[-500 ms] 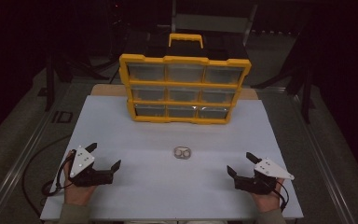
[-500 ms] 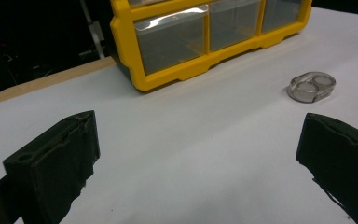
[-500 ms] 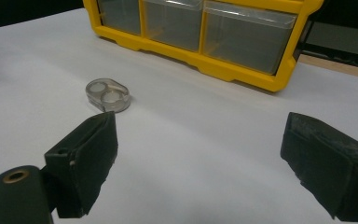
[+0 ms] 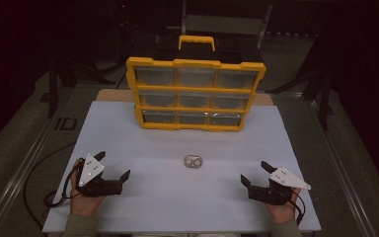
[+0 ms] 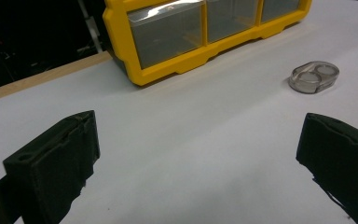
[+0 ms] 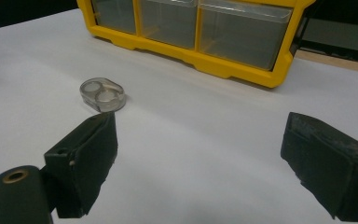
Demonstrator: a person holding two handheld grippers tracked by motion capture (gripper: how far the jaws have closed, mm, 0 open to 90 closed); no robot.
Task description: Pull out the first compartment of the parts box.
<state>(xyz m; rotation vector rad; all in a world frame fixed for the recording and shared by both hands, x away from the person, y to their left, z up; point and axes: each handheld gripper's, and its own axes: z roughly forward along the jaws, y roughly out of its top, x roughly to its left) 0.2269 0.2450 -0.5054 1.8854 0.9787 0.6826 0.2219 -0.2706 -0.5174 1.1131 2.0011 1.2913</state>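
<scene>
change: pretty much nothing since half a second back, both hands parked, so the job hasn't started imo
left gripper [image 4: 114,167]: fingers spread wide, empty, resting low on the table [image 4: 128,128], aimed inward
right gripper [image 4: 254,174]: same deal, mirrored
clear case [image 4: 193,161]: mid-table between them, in front of the yellow organizer [image 4: 196,94]

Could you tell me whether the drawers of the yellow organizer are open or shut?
Shut: every drawer front of the yellow organizer sits flush with its frame.
</scene>
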